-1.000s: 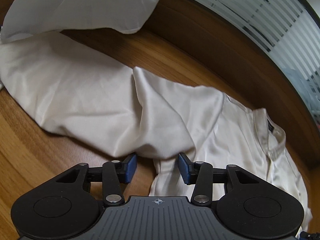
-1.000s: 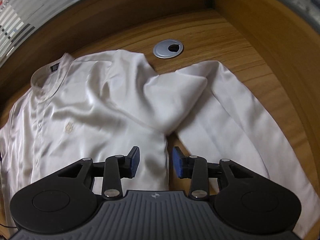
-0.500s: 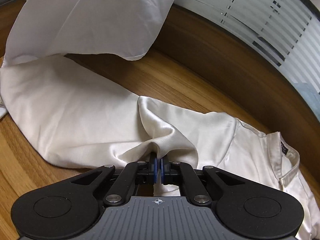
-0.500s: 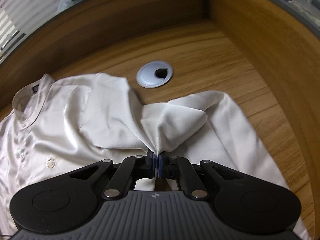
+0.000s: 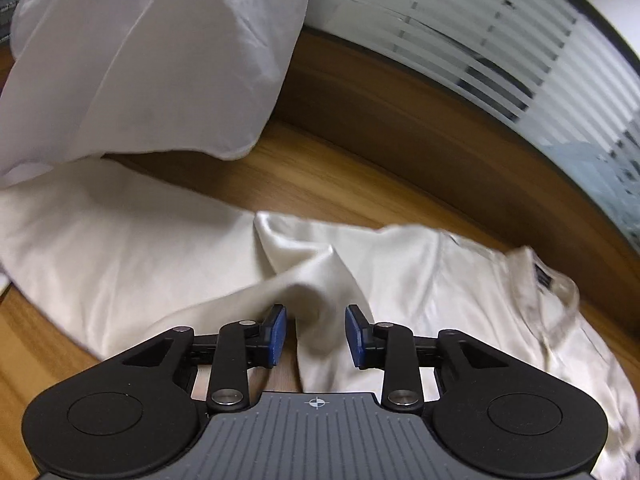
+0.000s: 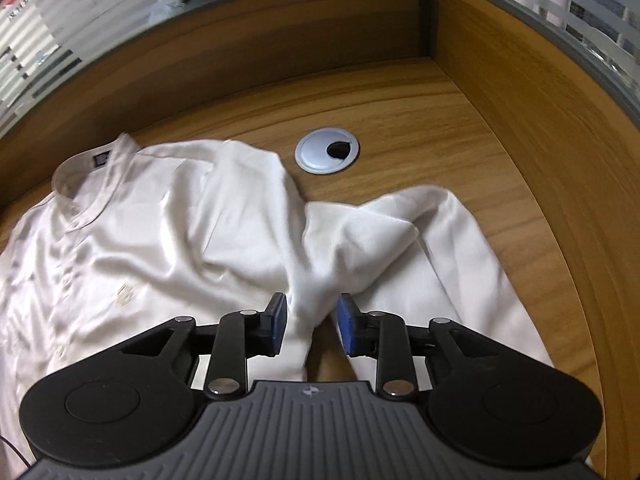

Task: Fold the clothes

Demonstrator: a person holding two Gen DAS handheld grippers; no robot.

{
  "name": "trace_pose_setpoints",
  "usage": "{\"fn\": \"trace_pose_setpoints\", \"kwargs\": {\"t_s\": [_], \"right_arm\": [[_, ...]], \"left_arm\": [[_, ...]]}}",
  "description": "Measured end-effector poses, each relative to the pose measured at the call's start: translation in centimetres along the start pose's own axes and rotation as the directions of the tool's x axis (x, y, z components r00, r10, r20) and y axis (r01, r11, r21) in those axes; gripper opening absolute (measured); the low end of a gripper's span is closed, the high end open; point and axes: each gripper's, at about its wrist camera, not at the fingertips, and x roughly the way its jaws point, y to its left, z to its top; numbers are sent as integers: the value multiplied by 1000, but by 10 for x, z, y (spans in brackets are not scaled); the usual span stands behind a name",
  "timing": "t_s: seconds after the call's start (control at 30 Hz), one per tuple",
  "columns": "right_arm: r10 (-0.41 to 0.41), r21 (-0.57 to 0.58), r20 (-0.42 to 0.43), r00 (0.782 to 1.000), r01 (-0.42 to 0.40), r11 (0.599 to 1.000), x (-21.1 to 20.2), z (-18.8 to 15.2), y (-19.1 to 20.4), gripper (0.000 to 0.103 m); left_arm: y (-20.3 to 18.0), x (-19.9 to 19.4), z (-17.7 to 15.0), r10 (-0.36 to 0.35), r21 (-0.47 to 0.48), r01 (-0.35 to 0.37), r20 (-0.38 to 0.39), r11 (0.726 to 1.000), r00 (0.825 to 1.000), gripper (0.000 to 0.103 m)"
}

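A cream satin shirt [image 5: 132, 264] lies spread on the wooden desk, its collar [image 5: 540, 276] at the right and one sleeve stretching left. My left gripper [image 5: 316, 332] hovers over the armpit fold [image 5: 320, 304]. Its jaws are opening, and the raised ridge of cloth stands loose between the blue pads [image 5: 276, 332]. In the right wrist view the shirt [image 6: 160, 240] has its collar [image 6: 88, 168] at the left and the other sleeve [image 6: 460, 260] at the right. My right gripper [image 6: 311, 328] is opening too, with a bunched ridge [image 6: 312, 296] between its pads, unpinched.
A white cloth [image 5: 160, 60] hangs at the upper left of the left wrist view, its lower edge over the sleeve. A grey cable grommet [image 6: 327, 150] sits in the desk beyond the shirt. Wooden partition walls [image 6: 520, 100] with frosted glass enclose the desk corner.
Both grippers closed on the armpit folds and pinched the cloth up. Since then both have opened again, and the ridges sag loose between the pads. Both hands rose slightly.
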Motion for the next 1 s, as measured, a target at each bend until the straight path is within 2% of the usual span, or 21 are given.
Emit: {"fn": "trace_pose_setpoints", "kwargs": {"t_s": [0.17,0.33,0.5,0.77,0.9,1.0], "right_arm": [[31,-21,-35,999,-31,999,-27,-35,-1,35],[36,-33,-74,997,-38,999,-49,-79,3,38],[33,-23,-88,996,-36,999,-73,-125,7,40],[-22,38,-73,997,25,999,-111,-196,12,41],[-46,43,-70,996,50,998,-127,-222,17,40],[-61,41,-62,996,63,997,-136,-235,20,41]], "left_arm": [[15,-38,-28,-52,33,53,-50,998,997,41],[28,-71,-62,-67,72,75,-112,995,992,42],[39,-101,-93,-109,117,128,-157,985,982,44],[64,-145,-153,-167,247,228,-245,942,955,45],[76,-159,-180,-167,259,236,-261,937,951,45],[80,-163,-191,-157,294,229,-246,928,956,42]]}}
